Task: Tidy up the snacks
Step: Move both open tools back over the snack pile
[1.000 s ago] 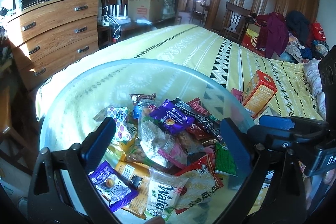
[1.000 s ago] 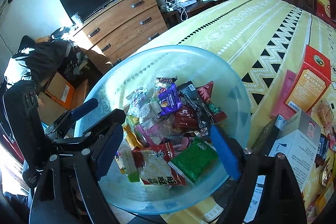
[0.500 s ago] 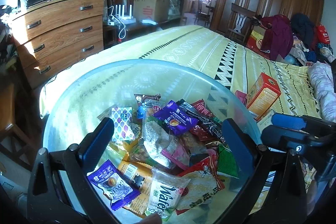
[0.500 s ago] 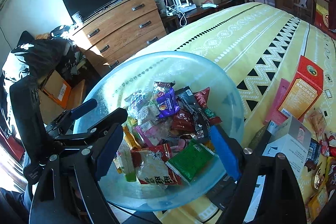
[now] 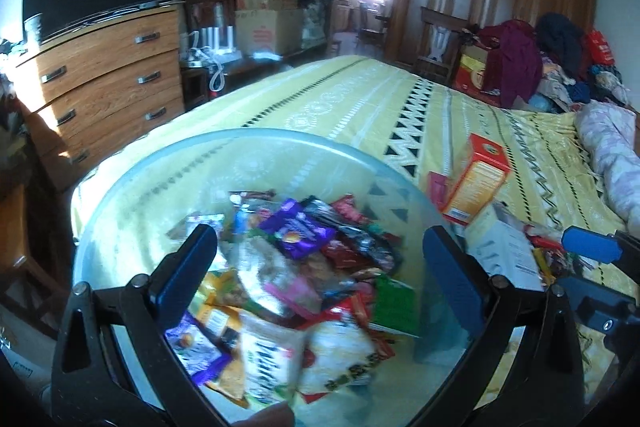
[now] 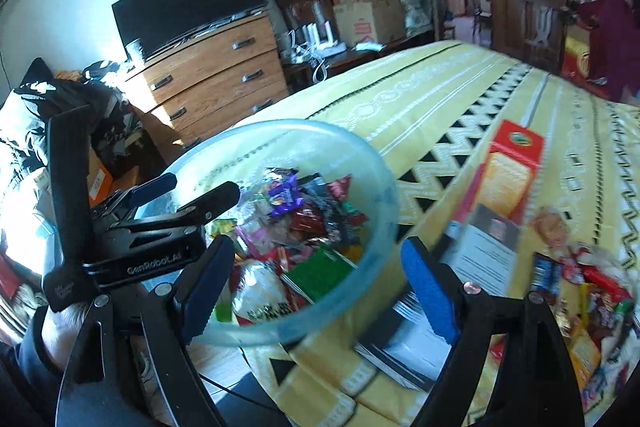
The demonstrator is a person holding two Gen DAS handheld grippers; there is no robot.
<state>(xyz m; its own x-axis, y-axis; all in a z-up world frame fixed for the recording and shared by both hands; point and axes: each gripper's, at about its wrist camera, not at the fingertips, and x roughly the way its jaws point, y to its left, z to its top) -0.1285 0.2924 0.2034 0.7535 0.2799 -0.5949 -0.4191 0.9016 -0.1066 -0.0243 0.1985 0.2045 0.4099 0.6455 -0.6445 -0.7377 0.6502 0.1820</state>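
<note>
Currently, items are listed from largest to smallest.
Bed [image 5: 360, 107]: lying under a yellow patterned cover and filling the centre and right of both views.
Bowl [image 6: 384, 219]: sitting at the near end of the bed, lower centre of both views, translucent blue.
Orange box [image 6: 508, 171]: leaning on the cover to the right of the bowl, apart from it.
Snacks [image 5: 296, 267]: lying heaped inside the bowl; more packets are lying loose at lower right in the right wrist view.
Left gripper [image 5: 320, 275]: hanging over the snacks, jaws spread wide and pinching nothing.
Right gripper [image 6: 316, 287]: standing spread wide, jaws straddling the bowl's near rim, gripping nothing.
</note>
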